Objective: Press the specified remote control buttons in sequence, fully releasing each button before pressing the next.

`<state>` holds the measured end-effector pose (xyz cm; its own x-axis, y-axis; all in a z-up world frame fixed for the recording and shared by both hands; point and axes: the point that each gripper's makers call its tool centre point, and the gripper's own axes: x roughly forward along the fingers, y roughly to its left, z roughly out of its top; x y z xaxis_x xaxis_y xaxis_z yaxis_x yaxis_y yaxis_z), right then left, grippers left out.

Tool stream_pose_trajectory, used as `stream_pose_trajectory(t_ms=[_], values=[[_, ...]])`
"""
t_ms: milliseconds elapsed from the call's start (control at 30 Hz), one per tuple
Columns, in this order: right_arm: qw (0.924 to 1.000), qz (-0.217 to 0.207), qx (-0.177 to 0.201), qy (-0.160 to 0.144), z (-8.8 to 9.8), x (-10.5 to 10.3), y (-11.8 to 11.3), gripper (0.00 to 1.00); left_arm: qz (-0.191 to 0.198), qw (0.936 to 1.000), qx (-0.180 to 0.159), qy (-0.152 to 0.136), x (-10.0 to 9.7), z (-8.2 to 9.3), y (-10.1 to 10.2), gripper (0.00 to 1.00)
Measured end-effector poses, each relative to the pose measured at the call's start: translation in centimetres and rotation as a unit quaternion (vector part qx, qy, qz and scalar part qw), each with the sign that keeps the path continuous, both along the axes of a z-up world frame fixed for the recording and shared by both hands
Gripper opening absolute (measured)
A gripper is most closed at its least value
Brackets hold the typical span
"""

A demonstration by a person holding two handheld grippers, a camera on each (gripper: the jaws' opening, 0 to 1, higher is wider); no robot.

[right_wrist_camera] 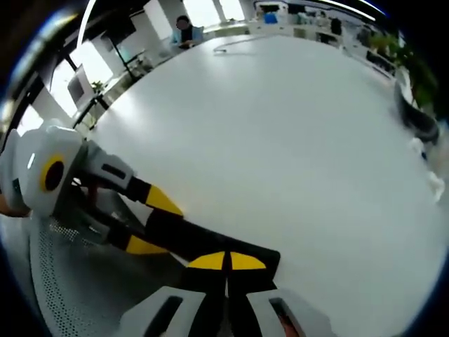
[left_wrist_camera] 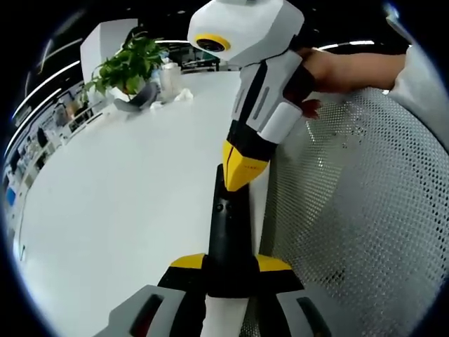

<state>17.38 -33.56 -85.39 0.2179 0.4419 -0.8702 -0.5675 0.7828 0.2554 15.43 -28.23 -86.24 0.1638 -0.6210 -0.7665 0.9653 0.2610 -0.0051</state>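
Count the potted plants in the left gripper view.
1. A leafy green potted plant stands at the far end of the white table, beside crumpled white items. Others may be hidden behind the right claw.

Black remote point(left_wrist_camera: 228, 232), white table point(left_wrist_camera: 126, 203) (yellow-tipped jaws).

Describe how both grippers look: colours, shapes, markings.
Left tool: white and grey body with black insets, black jaws ending in yellow tips. Right tool: the same white shell, black stripes and yellow tips. A bare hand holds it beside a pale grey garment.
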Motion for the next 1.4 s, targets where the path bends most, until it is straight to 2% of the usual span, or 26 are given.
stream_pose_trajectory(t_ms=[167,333,500,700,900,1233,1400], values=[[1.0000,0.008,-0.002,-0.004,0.0,-0.1,0.2,0.00,0.000,0.9998,0.021,-0.007,0.0,0.1,0.7,0.24],[1.0000,0.005,0.000,-0.001,0.0,0.0,0.1,0.00,-0.001,0.9996,0.026,-0.008,0.0,0.0,0.8,0.24],[0.9995,-0.017,0.016,0.022,0.0,0.1,0.0,0.00,-0.004,0.9998,0.019,-0.002,0.1,0.0,0.8,0.23],[0.9996,-0.018,0.006,0.020,0.1,0.1,-0.3,0.00,-0.003,1.0000,0.006,0.007,0.0,0.0,0.2,0.23],[0.9986,-0.023,0.034,0.033,0.4,0.0,0.5,0.00,-0.010,0.9999,-0.005,0.008,-0.2,0.1,-0.4,0.23],[0.9988,-0.012,0.035,0.032,0.3,-0.1,1.1,0.00,-0.025,0.9996,-0.008,-0.008,-0.4,0.1,-0.9,0.23],[0.9993,-0.006,0.024,0.027,0.0,-0.2,1.1,0.00,-0.020,0.9997,-0.013,-0.002,-0.3,0.1,-1.0,0.24]])
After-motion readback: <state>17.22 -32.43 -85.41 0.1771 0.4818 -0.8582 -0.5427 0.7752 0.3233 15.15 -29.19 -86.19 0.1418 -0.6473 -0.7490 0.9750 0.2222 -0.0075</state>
